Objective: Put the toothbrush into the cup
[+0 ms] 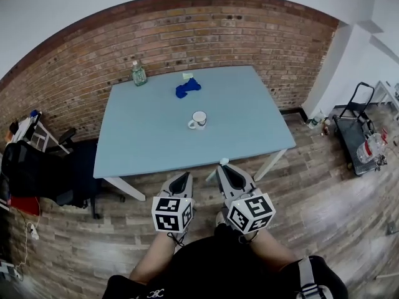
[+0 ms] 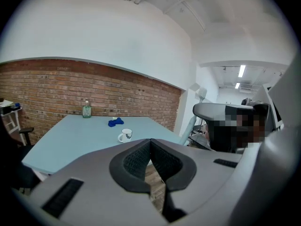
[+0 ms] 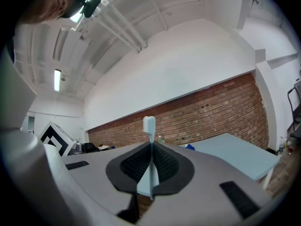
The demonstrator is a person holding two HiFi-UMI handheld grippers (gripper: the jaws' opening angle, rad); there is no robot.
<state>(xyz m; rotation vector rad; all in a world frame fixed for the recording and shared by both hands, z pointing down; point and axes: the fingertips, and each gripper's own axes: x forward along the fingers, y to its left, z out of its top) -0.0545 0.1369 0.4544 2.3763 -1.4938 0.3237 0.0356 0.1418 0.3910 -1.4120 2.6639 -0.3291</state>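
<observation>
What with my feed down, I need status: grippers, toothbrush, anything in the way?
Left gripper shut, empty. Right gripper shut on white toothbrush, bristles up. White cup upright on pale blue table; blue cloth, green bottle beyond it, not in the way.

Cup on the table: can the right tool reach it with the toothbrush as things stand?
Probably yes. The cup stands alone mid-table, with bare tabletop between it and the right tool, shut on the toothbrush.

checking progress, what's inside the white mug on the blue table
Nothing sticks out of the white ceramic mug; its bottom is too small to make out. The pale toothbrush is clamped upright in the right gripper instead.
</observation>
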